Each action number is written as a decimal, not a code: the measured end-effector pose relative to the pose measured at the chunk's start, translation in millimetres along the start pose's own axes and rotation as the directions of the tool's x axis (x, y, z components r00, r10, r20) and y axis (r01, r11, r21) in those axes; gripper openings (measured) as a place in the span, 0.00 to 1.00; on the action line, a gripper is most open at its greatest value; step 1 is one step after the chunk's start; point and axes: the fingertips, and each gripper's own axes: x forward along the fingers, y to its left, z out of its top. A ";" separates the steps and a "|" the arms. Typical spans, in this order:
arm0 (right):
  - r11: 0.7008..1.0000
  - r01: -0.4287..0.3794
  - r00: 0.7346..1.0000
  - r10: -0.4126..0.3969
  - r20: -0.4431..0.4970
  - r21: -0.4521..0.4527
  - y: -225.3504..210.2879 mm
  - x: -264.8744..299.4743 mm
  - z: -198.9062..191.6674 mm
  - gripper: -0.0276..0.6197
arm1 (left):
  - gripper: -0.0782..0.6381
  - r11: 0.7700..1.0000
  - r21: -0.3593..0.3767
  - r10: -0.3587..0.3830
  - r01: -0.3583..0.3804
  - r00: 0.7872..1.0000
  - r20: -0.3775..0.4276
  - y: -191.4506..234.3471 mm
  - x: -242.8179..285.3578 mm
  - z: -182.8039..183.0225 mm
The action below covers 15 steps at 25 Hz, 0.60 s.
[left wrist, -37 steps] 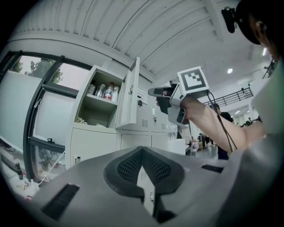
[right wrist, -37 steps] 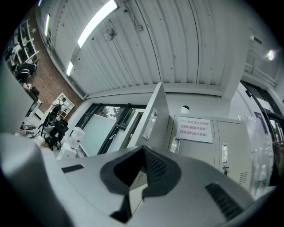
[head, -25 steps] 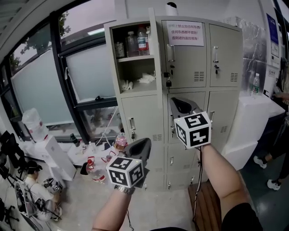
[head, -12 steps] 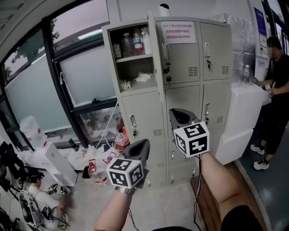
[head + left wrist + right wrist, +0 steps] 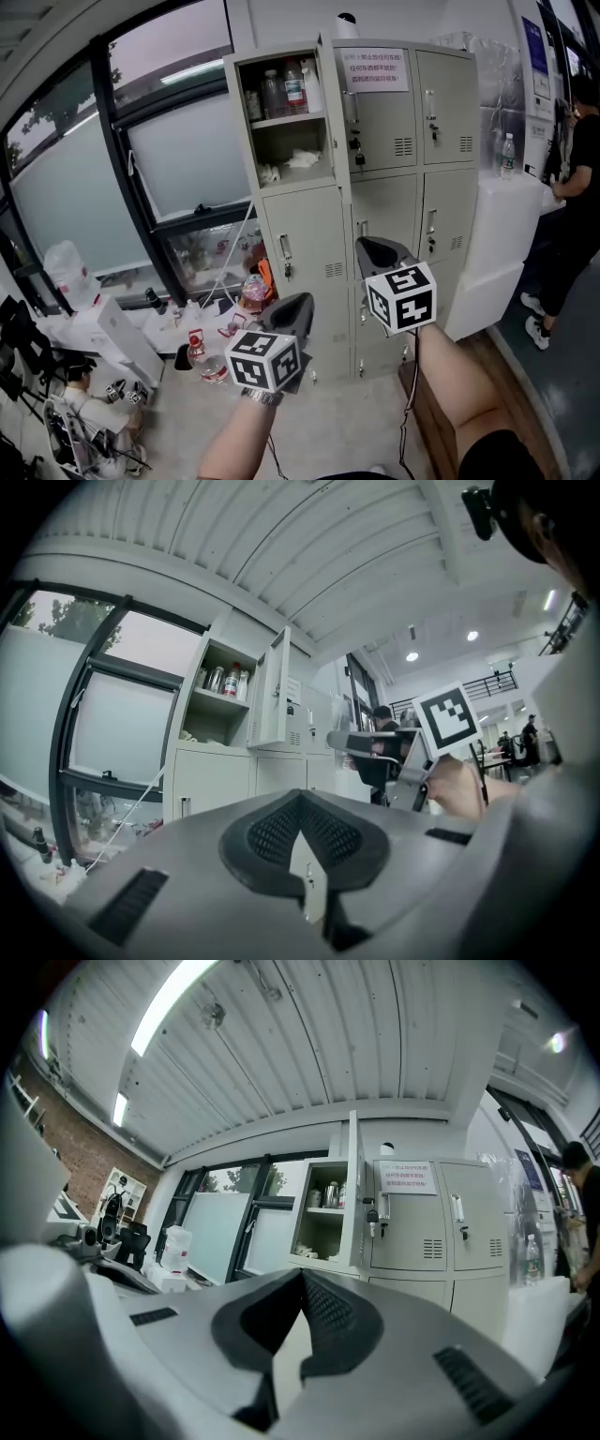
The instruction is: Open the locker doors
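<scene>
The beige locker cabinet (image 5: 375,187) stands ahead of me, apart from both grippers. Its upper left door (image 5: 330,103) is swung open on a compartment (image 5: 291,141) with bottles (image 5: 281,89) on a shelf. The other doors are closed; the upper middle one (image 5: 384,122) has keys hanging and a paper notice (image 5: 380,70). My left gripper (image 5: 298,305) is shut and empty, level with the lower doors; in its own view (image 5: 302,803) the open door shows far off. My right gripper (image 5: 375,246), also shut on nothing (image 5: 302,1279), is in front of the middle row.
A person (image 5: 577,187) stands at the right beside a white counter (image 5: 502,244) with a bottle (image 5: 507,155). Bottles and white boxes (image 5: 103,328) litter the floor left of the locker. Another person (image 5: 80,394) sits at the lower left. A wooden bench (image 5: 436,412) lies below my right arm.
The right gripper has sunk a little in the head view while the left keeps its place there. The locker has shifted slightly in view. The person at the right has moved toward the picture's edge.
</scene>
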 end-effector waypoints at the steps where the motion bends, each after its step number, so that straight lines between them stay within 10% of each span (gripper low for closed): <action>1: 1.000 0.001 1.000 -0.001 -0.002 0.002 2.6 -1.1 -0.1 0.04 | 0.11 1.000 0.002 -0.004 0.004 1.000 0.000 -0.2 -2.9 0.5; 15: 1.000 0.018 1.000 -0.018 -0.012 0.005 26.5 -10.8 5.5 0.04 | 0.11 0.998 0.029 -0.048 0.048 0.999 0.014 -3.4 -29.3 6.7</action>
